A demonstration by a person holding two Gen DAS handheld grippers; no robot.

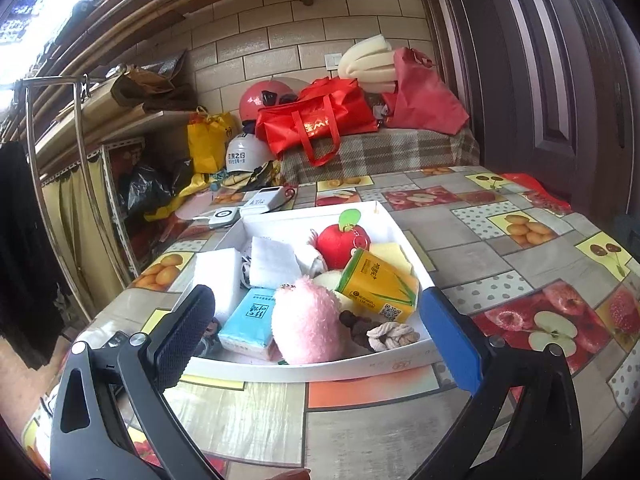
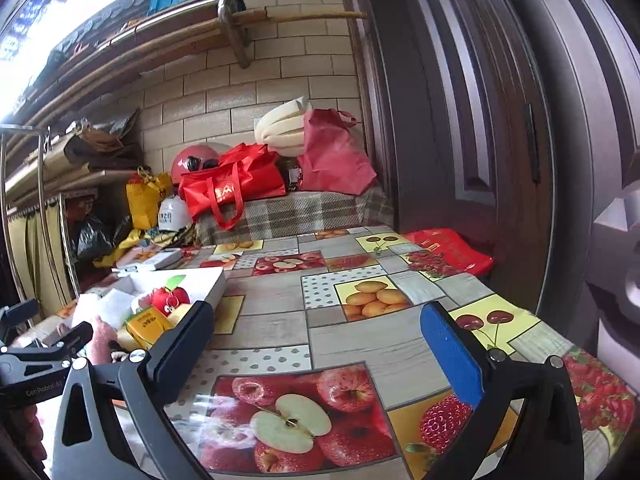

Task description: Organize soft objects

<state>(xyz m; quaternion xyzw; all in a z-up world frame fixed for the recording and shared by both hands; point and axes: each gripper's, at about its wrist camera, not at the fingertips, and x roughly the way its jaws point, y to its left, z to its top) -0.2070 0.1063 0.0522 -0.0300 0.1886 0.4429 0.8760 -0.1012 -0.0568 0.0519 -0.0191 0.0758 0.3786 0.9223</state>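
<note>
A white tray on the fruit-print table holds soft things: a pink plush, a red plush apple, a blue tissue pack, a yellow tissue pack, a white sponge, a white cloth, a yellow sponge and a braided rope piece. My left gripper is open and empty, just before the tray's near edge. My right gripper is open and empty over bare table, right of the tray. The left gripper's body shows there.
A power bank and a small white device lie behind the tray. A red bag lies at the table's far right by the dark door. A plaid bench with red bags and helmets stands behind.
</note>
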